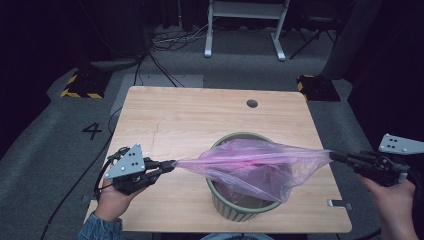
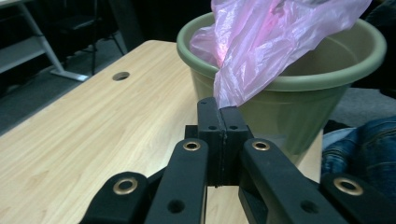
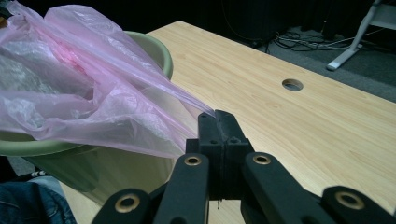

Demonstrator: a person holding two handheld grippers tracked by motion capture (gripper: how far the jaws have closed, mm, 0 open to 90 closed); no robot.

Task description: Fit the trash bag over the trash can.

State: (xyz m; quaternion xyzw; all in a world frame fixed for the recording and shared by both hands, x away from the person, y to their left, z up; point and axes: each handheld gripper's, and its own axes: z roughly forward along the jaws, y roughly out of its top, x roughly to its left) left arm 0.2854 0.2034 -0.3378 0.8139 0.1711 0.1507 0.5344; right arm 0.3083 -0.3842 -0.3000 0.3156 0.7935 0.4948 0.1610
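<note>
High view: pink bag [image 1: 250, 167] stretched between both grippers.

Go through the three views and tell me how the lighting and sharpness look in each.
High view: the table is evenly lit, its surroundings fall into darkness, focus fairly sharp. Left gripper view: pink bag and green bin clear, the near black fingers soft. Right gripper view: wood grain crisp, background dark, the translucent bag slightly washed out.

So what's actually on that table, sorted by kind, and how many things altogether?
Green bin: 1
Pink bag, stretched over the bin: 1
Handheld grippers, left and right, each pinching a bag edge: 2
Total: 4
</note>
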